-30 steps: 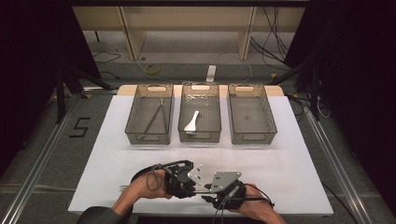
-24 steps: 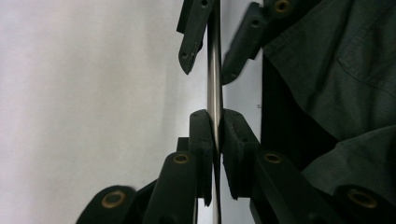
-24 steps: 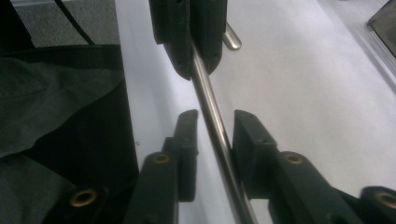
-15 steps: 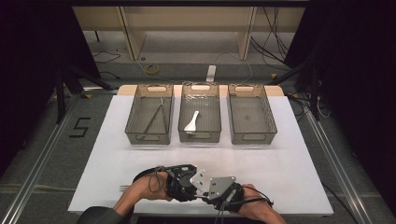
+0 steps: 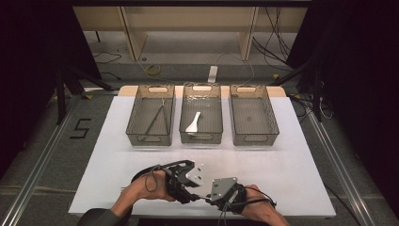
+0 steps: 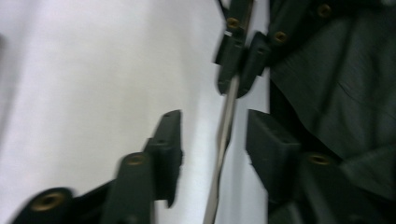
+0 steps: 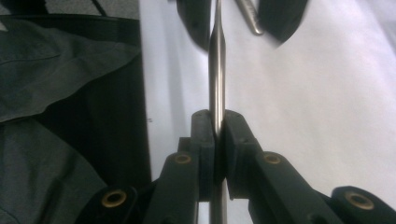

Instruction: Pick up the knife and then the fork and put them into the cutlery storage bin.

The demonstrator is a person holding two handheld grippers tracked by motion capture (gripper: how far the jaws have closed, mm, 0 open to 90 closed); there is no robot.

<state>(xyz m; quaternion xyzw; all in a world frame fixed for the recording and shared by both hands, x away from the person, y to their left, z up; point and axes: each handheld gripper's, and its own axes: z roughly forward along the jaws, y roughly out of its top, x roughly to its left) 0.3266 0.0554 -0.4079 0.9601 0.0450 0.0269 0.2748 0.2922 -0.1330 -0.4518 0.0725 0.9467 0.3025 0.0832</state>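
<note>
The right tool [image 7: 217, 140] is clamped on a thin, shiny metal rod [image 7: 216, 70]. Its two black pads squeeze the rod from both sides. The left tool [image 6: 212, 140] has just been opening. Its pads are apart now, with the rod between them but not pinched. The rod's far end is cut off in the right gripper view, and its near end runs out of the picture in the left gripper view, so you cannot tell what kind of thing it is.

From above, both tools meet at the near edge of the white desk [image 5: 291, 155], with the left tool [image 5: 192, 192] just beside the right tool [image 5: 208, 199]. The rod is too small to make out there.

Farther off sit three see-through grey bins. The left bin [image 5: 136, 117] holds thin metal tongs [image 5: 156, 119]. The middle bin [image 5: 214, 123] holds a small white scoop [image 5: 193, 123].
</note>
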